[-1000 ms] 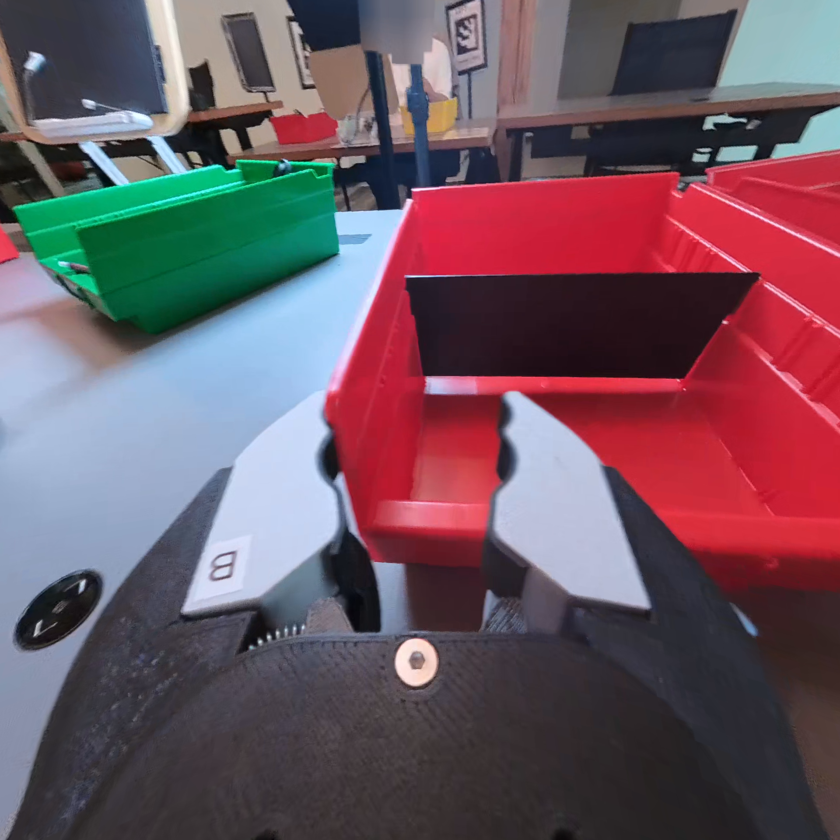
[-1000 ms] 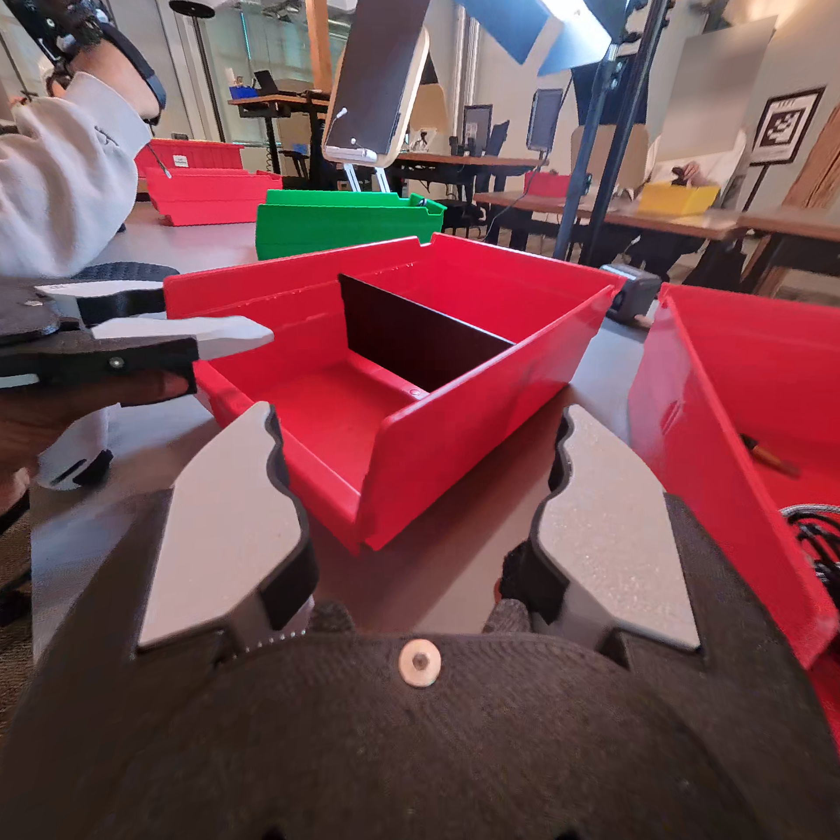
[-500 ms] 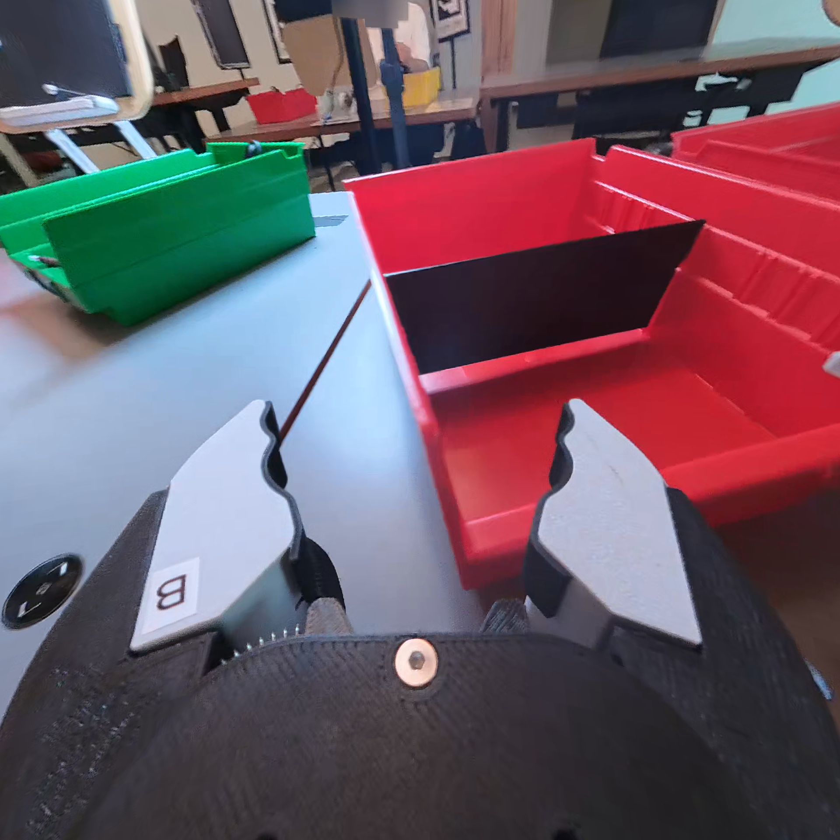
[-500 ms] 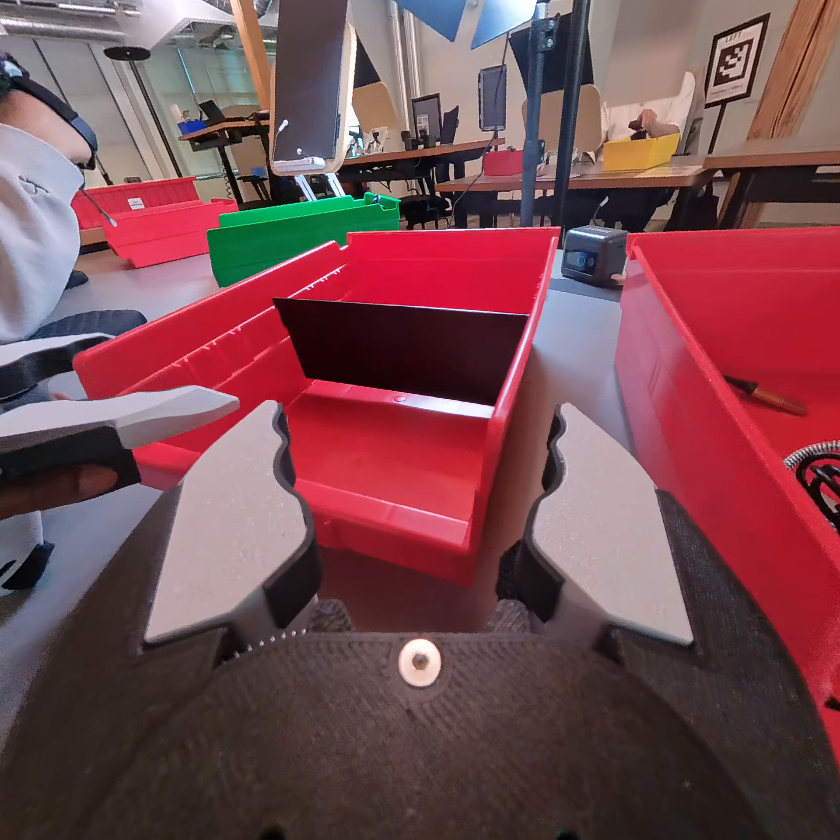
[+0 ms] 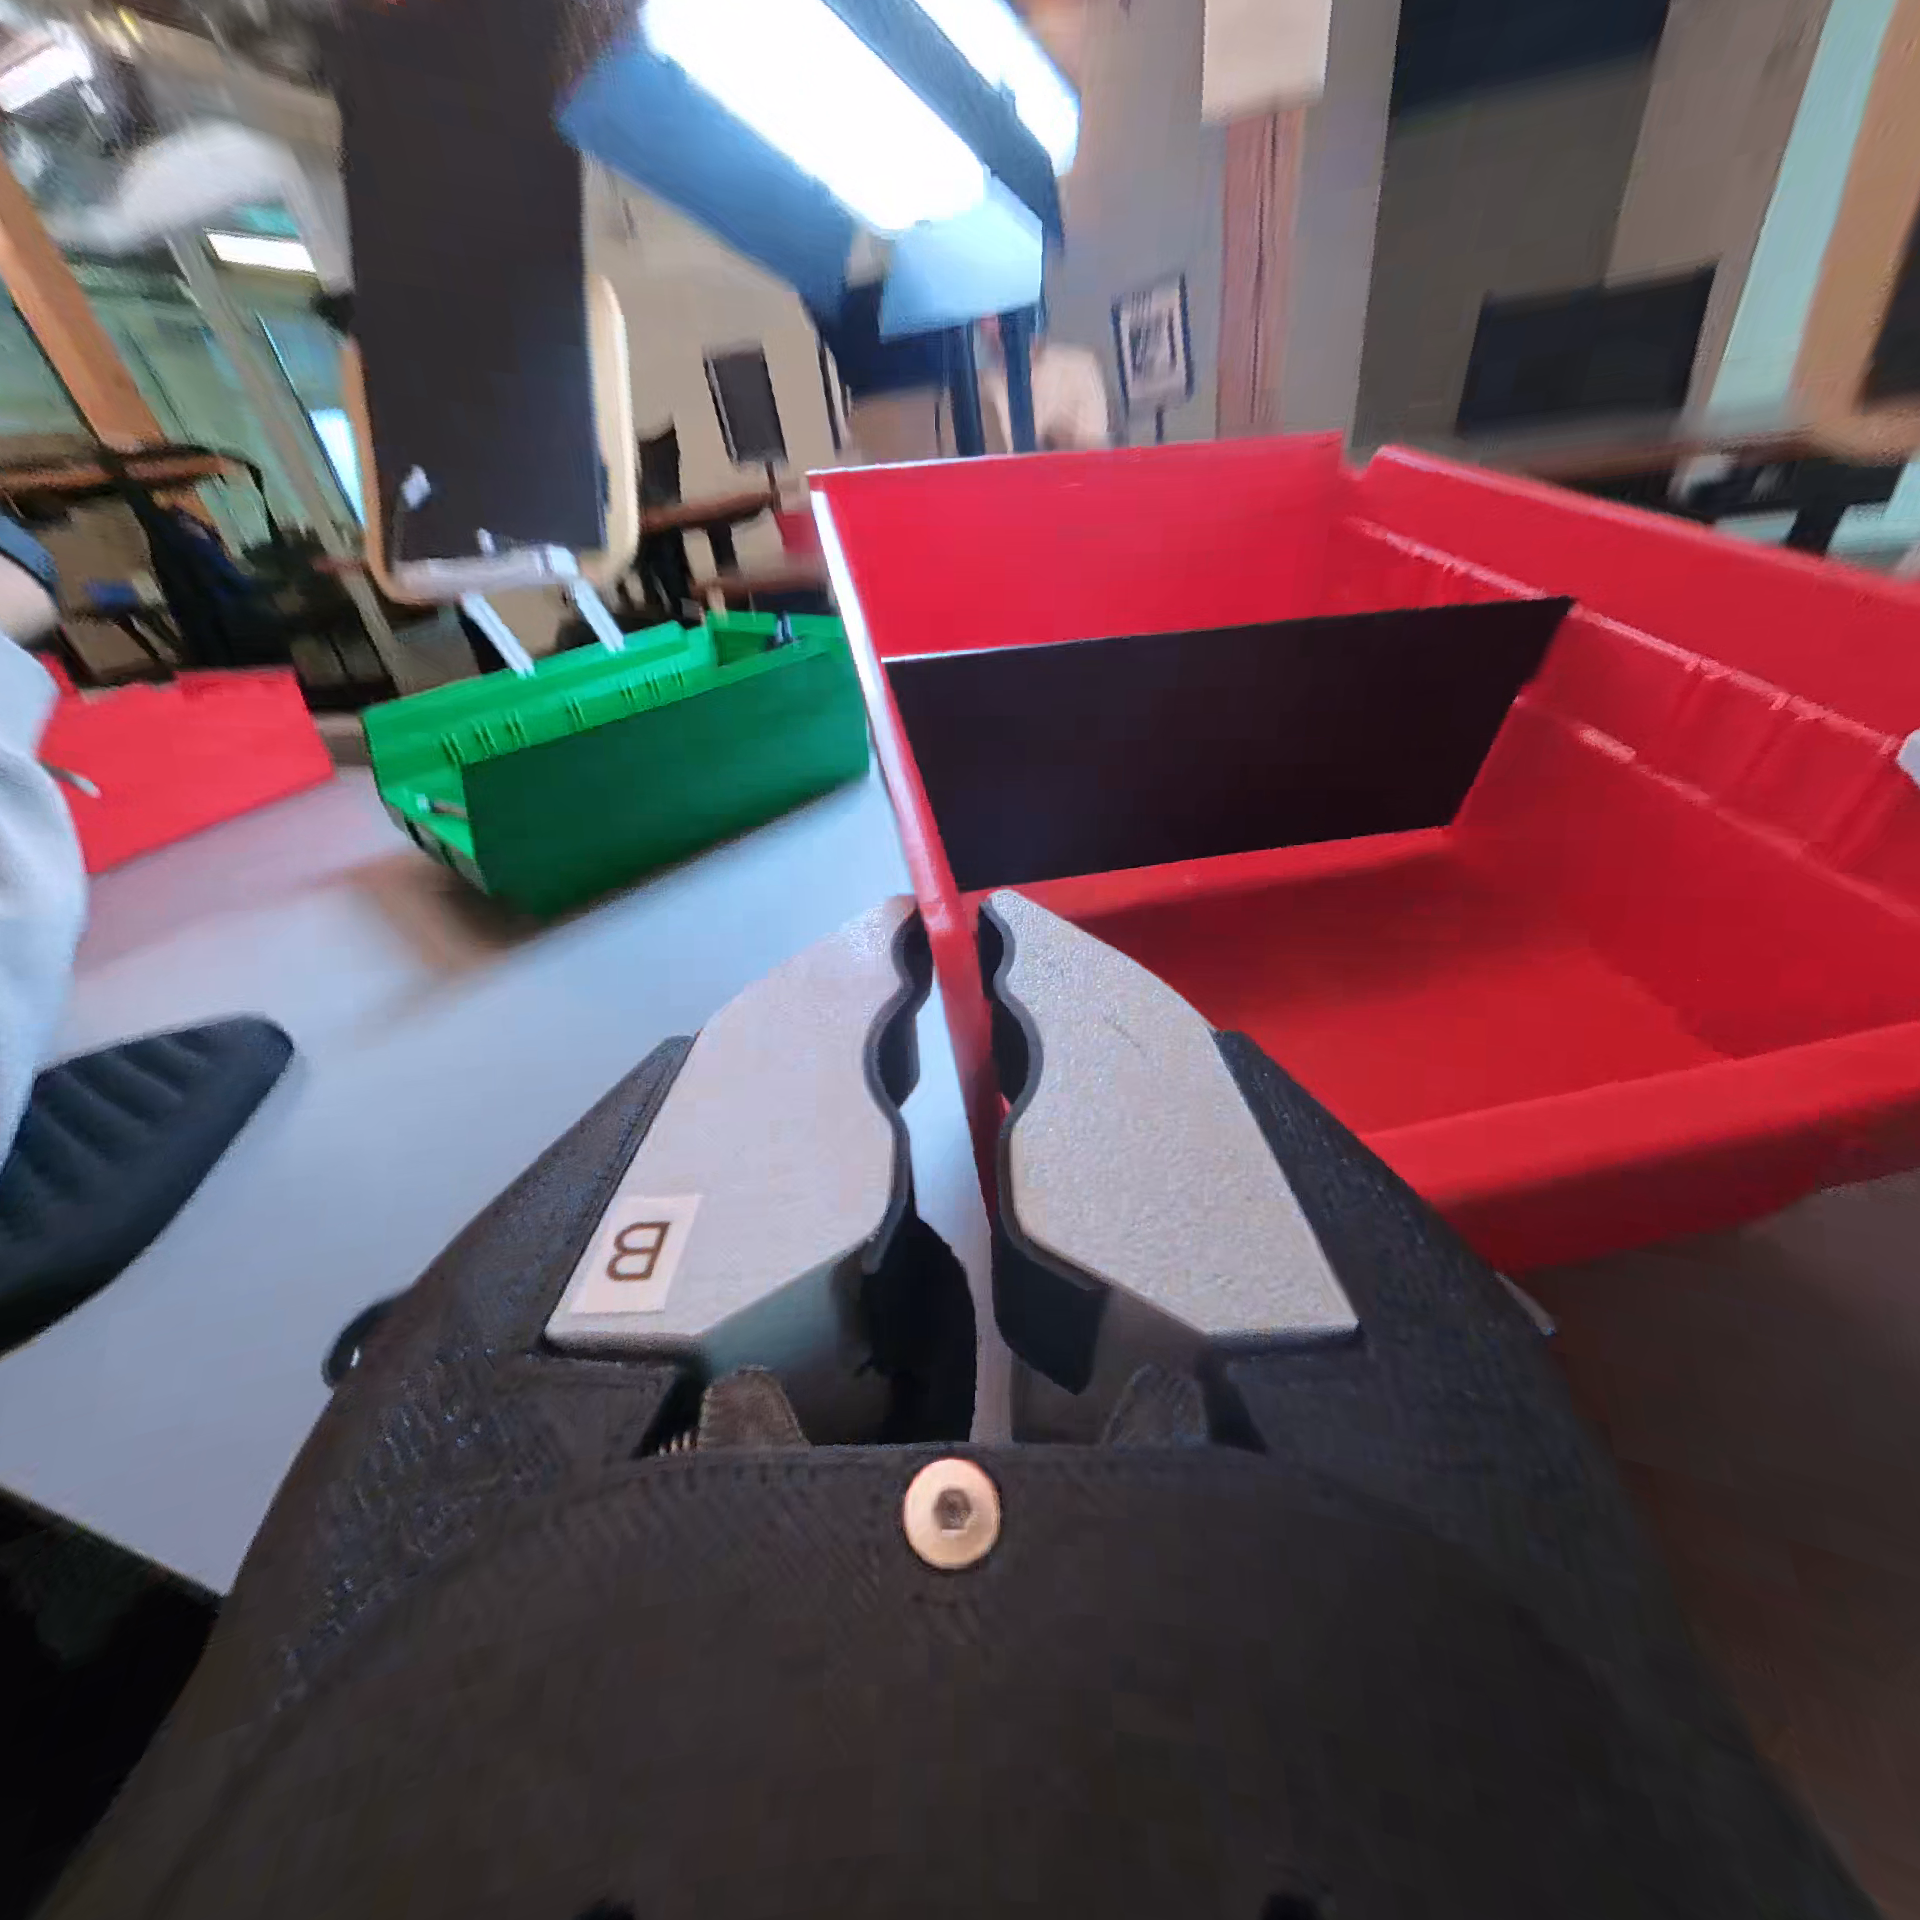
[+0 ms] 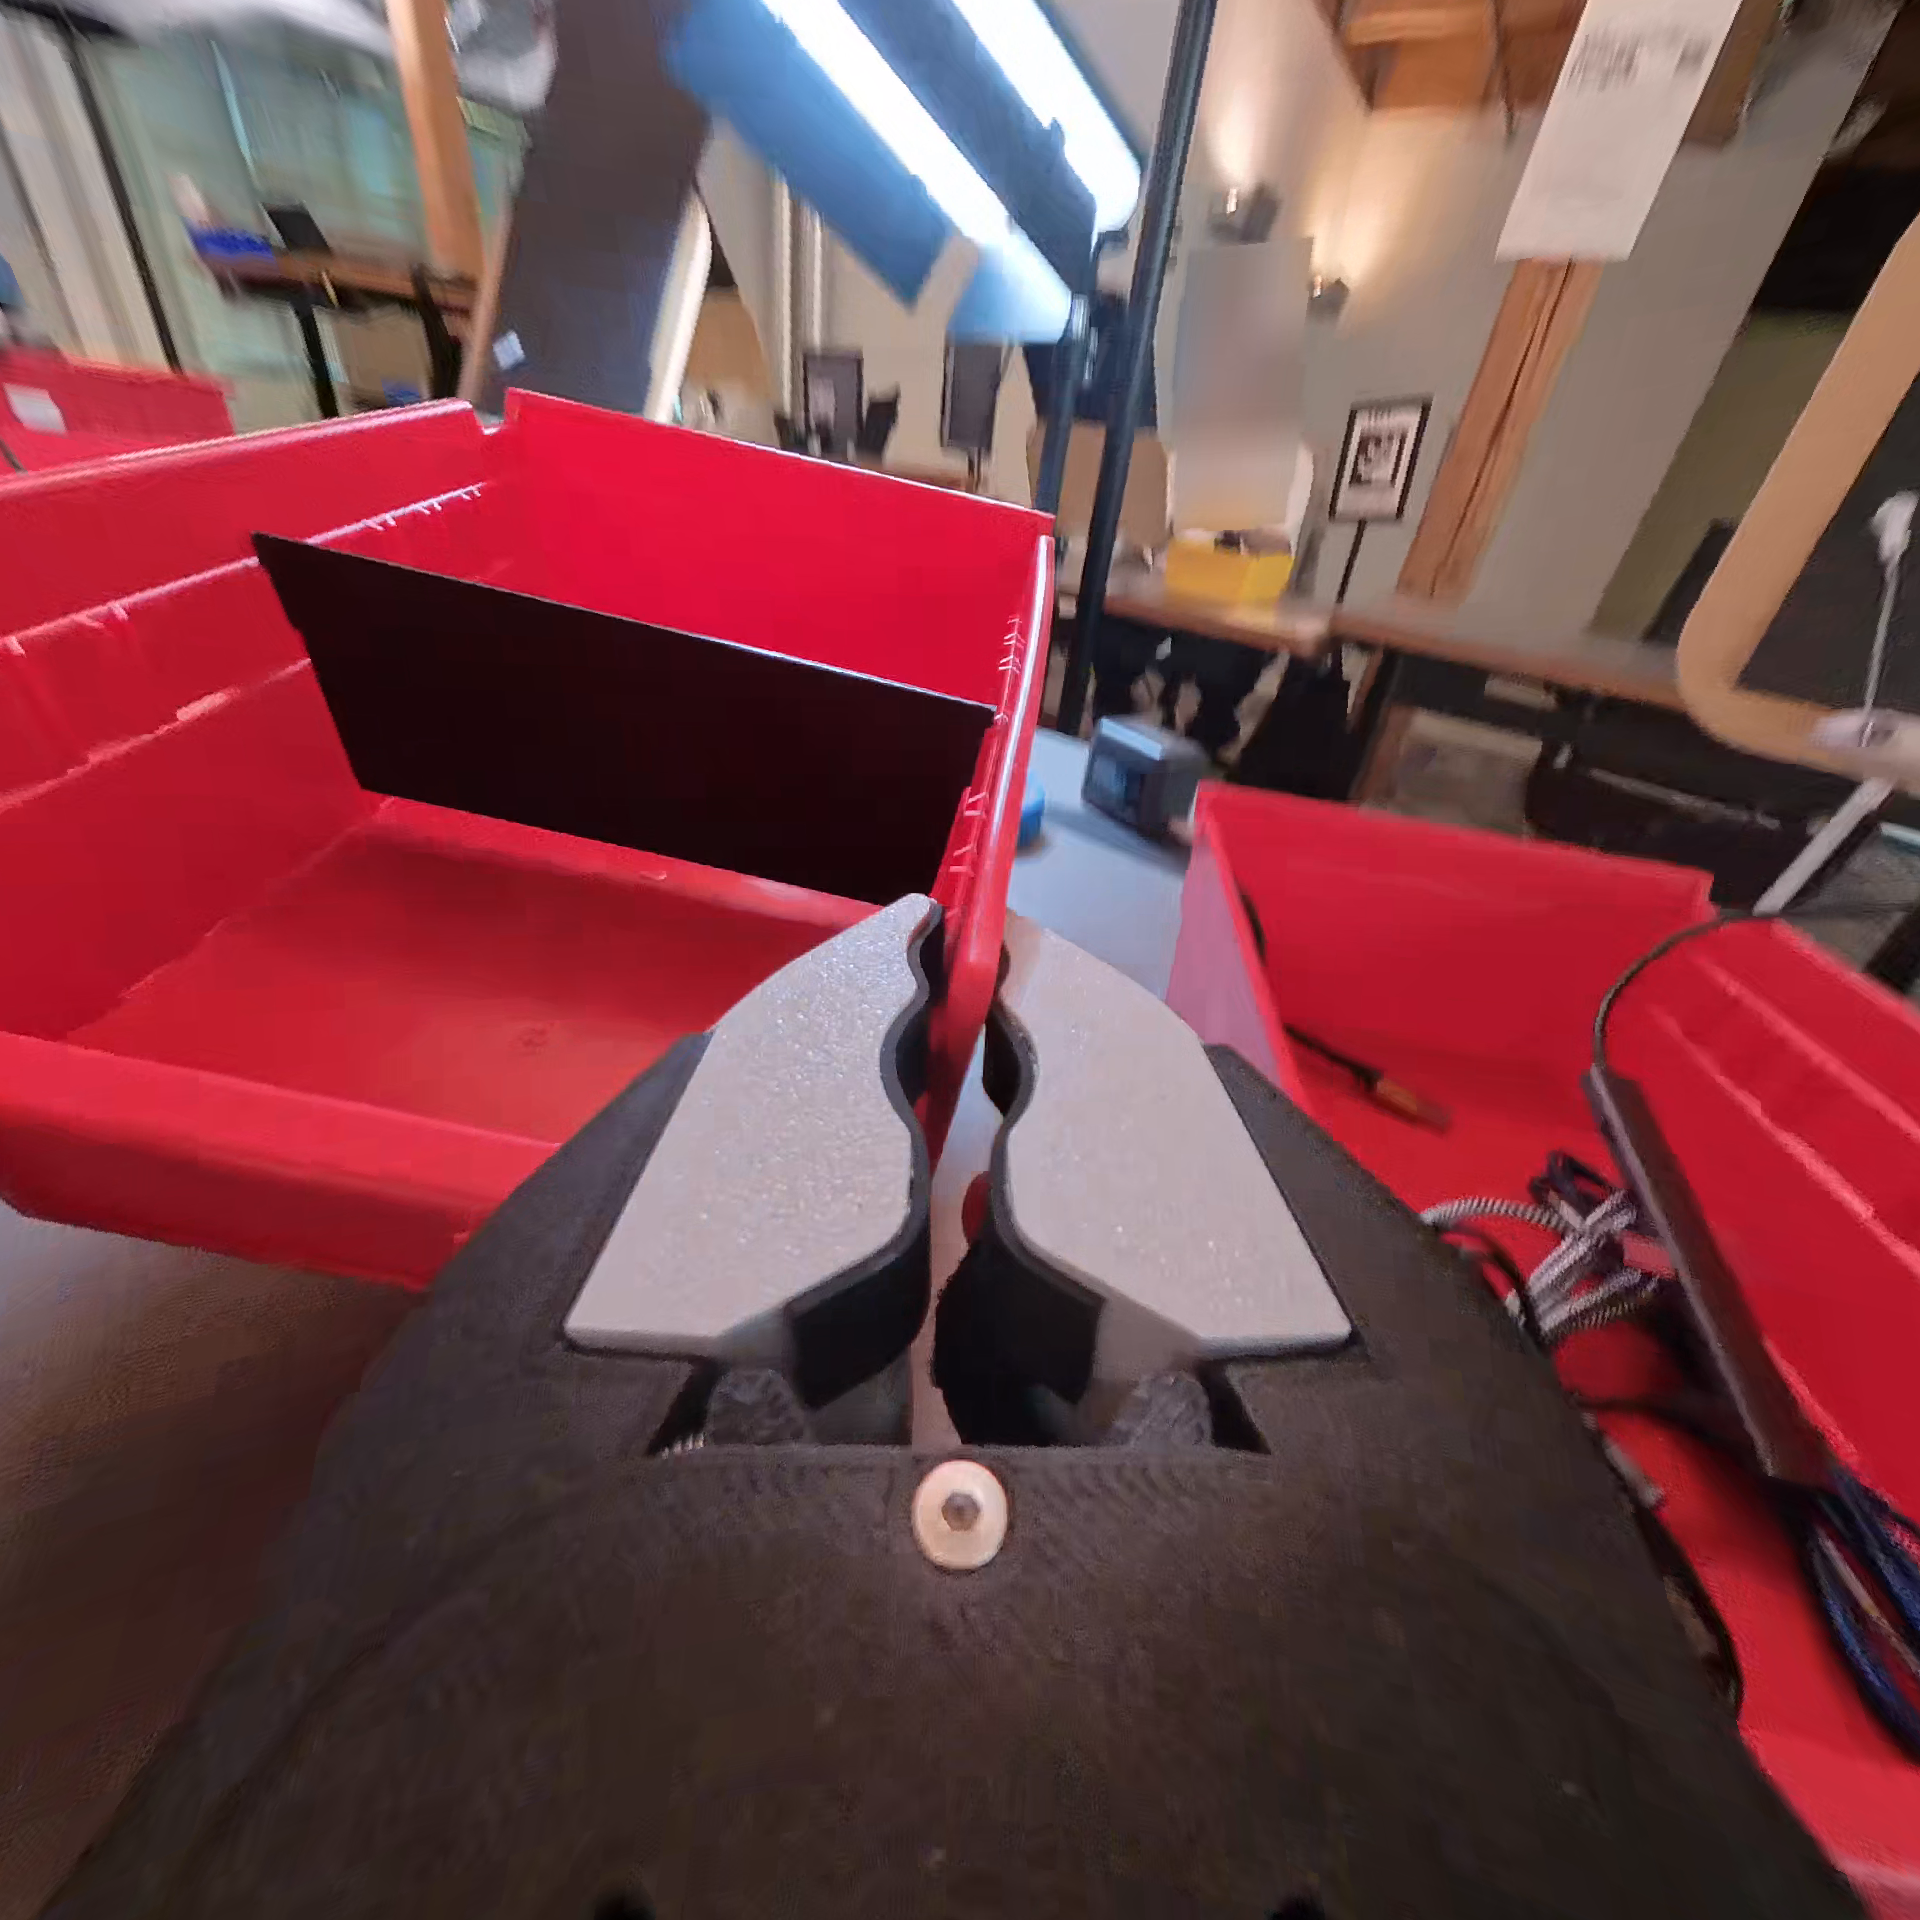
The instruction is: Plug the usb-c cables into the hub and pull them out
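Note:
A red bin (image 5: 1455, 997) with a black divider (image 5: 1195, 748) fills both views and looks tipped up. My left gripper (image 5: 954, 925) is shut on the bin's left side wall (image 5: 904, 727). My right gripper (image 6: 971, 935) is shut on the same bin's right side wall (image 6: 1013, 748). The bin (image 6: 364, 935) has nothing in its near compartment. In the right wrist view a second red bin (image 6: 1455, 935) at the right holds braided cables (image 6: 1558, 1257) and a dark flat hub-like bar (image 6: 1704, 1288).
A green bin (image 5: 623, 769) stands on the grey table (image 5: 416, 997) to the left, with another red bin (image 5: 177, 758) beyond it. A small dark device (image 6: 1138, 769) sits behind the bins. Light stands and desks are in the background. The tips of one gripper are about 20 cm away from the tips of the other.
Both grippers went from open to shut, each closing on a side wall of the red bin. The views have tilted upward and blurred, so the bin seems lifted.

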### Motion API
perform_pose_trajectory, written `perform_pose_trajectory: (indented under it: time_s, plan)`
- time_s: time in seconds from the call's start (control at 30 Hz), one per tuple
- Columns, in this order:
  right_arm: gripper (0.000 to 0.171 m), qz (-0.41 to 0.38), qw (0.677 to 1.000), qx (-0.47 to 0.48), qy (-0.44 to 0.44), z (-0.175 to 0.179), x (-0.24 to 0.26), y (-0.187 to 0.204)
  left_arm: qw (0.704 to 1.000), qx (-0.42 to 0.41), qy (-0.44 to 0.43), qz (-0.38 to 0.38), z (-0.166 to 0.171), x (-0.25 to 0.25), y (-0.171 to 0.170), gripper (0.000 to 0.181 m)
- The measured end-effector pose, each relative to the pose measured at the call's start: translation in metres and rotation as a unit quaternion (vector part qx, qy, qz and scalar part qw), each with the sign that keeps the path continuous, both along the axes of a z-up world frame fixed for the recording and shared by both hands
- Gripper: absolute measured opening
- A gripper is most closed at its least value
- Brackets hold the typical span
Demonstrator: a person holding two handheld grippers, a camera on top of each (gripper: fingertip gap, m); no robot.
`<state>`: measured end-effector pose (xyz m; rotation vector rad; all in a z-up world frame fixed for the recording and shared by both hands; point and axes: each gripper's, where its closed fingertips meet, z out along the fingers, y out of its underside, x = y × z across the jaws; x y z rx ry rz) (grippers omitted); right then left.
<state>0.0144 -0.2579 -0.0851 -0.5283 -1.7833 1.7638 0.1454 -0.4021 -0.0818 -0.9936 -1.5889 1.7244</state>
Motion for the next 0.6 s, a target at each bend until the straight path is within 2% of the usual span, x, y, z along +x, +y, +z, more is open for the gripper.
perform_pose_trajectory:
  time_s: [0.17, 0.27, 0.43, 0.6]
  plan:
    - [0.002, 0.008, 0.995, -0.071, 0.067, 0.078, 0.009, 0.033, 0.994, -0.056, 0.098, -0.002, 0.067, 0.013, 0.039, 0.01]
    - [0.002, -0.01, 0.991, -0.081, 0.103, 0.106, 0.007, 0.068, 0.988, -0.071, 0.135, -0.025, 0.092, 0.005, 0.069, 0.01]
    - [0.002, -0.073, 0.984, -0.088, 0.139, 0.127, -0.015, 0.156, 0.973, -0.077, 0.179, -0.125, 0.117, -0.036, 0.143, 0.013]
    - [0.003, -0.166, 0.973, -0.087, 0.131, 0.12, -0.043, 0.267, 0.95, -0.066, 0.18, -0.247, 0.121, -0.094, 0.239, 0.016]
